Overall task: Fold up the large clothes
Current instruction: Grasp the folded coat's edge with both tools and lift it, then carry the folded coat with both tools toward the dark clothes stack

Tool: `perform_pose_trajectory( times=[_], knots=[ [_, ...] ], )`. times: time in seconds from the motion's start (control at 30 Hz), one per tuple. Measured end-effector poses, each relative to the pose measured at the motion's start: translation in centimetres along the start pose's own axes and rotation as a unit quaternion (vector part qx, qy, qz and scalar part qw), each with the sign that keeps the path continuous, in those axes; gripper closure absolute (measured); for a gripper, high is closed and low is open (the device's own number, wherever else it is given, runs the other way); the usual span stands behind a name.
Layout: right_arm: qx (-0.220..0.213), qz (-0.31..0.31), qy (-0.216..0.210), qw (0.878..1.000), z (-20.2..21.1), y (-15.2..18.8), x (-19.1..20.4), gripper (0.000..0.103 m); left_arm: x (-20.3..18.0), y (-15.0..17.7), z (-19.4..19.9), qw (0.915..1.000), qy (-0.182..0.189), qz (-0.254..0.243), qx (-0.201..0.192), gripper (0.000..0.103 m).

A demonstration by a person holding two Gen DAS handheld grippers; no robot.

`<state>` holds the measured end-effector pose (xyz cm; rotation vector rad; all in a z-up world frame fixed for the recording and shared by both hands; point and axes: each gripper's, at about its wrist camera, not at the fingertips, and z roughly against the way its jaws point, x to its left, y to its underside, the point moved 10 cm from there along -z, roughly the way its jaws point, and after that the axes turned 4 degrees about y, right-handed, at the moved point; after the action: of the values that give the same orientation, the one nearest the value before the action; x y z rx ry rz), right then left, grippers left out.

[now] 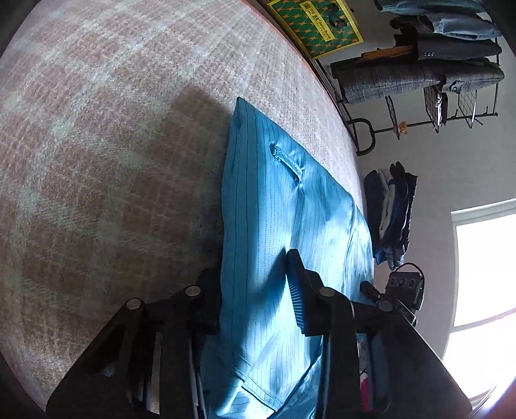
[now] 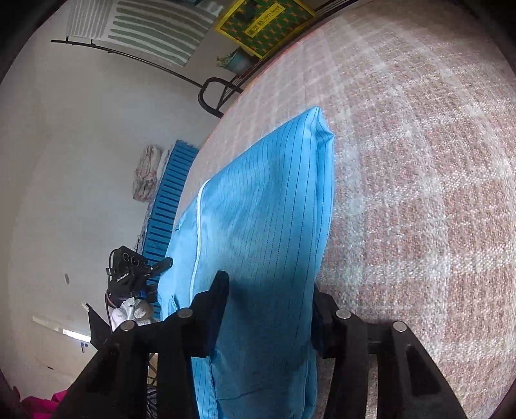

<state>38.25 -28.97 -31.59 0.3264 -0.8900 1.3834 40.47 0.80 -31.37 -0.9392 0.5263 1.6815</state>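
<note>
Right now the biggest thing I see is the pink-and-white checked blanket (image 1: 113, 145) spread over the whole work surface, filling most of both wrist views. On it lies the blue pinstriped garment (image 1: 274, 225), folded into a long strip that runs away from me toward the far edge, with a zipper line along it and a small loop tab near its far part; its near end rises up between my fingers in both views. Beyond the surface edge, on the far right of the left wrist view, I see a rack (image 1: 419, 80) stacked with folded clothes and a yellow-framed green poster (image 1: 316, 25). My left gripper (image 1: 254, 290) straddles the fabric near its near end, one finger on each side, closing in on the cloth, though I cannot tell whether the pads press it. My right gripper (image 2: 271, 309) likewise brackets the strip across its full width, fingers partly spread, cloth between them; whether it grips I cannot tell.
</note>
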Motion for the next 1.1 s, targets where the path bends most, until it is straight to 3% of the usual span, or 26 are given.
perform_pose_trajectory(
  times=[0.1, 0.27, 0.33, 0.47, 0.57, 0.7, 0.83, 1.0, 1.1],
  knots=[
    [0.004, 0.028, 0.040, 0.999, -0.5, 0.0, 0.5, 0.072, -0.7, 0.2, -0.4, 0.9992, -0.030, -0.028, -0.004, 0.089],
    [-0.007, 0.083, 0.127, 0.988, 0.0, 0.0, 1.5, 0.090, -3.4, 0.7, 0.1, 0.9879, -0.094, -0.121, -0.024, 0.096],
    [-0.014, 0.114, 0.164, 0.980, 0.2, 0.0, 2.3, 0.093, -4.8, 1.1, 0.4, 0.9809, -0.111, -0.155, -0.037, 0.096],
    [-0.026, 0.180, 0.252, 0.950, 0.8, 0.0, 4.3, 0.096, -7.7, 2.0, 0.8, 0.9647, -0.138, -0.216, -0.059, 0.097],
    [-0.039, 0.213, 0.298, 0.930, 1.5, -0.2, 5.7, 0.097, -9.5, 3.0, 1.4, 0.9564, -0.140, -0.247, -0.071, 0.097],
    [-0.058, 0.248, 0.342, 0.904, 3.7, 0.0, 7.4, 0.098, -11.9, 4.5, 1.6, 0.9523, -0.125, -0.266, -0.083, 0.098],
    [-0.088, 0.290, 0.387, 0.871, 6.4, 0.1, 9.5, 0.098, -14.8, 6.1, 1.3, 0.9457, -0.109, -0.294, -0.085, 0.098],
    [-0.116, 0.305, 0.402, 0.855, 9.5, -0.1, 11.2, 0.098, -18.8, 7.8, 0.2, 0.9372, -0.091, -0.326, -0.085, 0.098],
    [-0.129, 0.306, 0.410, 0.850, 11.6, -0.2, 11.4, 0.098, -21.0, 8.5, -0.6, 0.9364, -0.074, -0.333, -0.081, 0.098]
  ],
)
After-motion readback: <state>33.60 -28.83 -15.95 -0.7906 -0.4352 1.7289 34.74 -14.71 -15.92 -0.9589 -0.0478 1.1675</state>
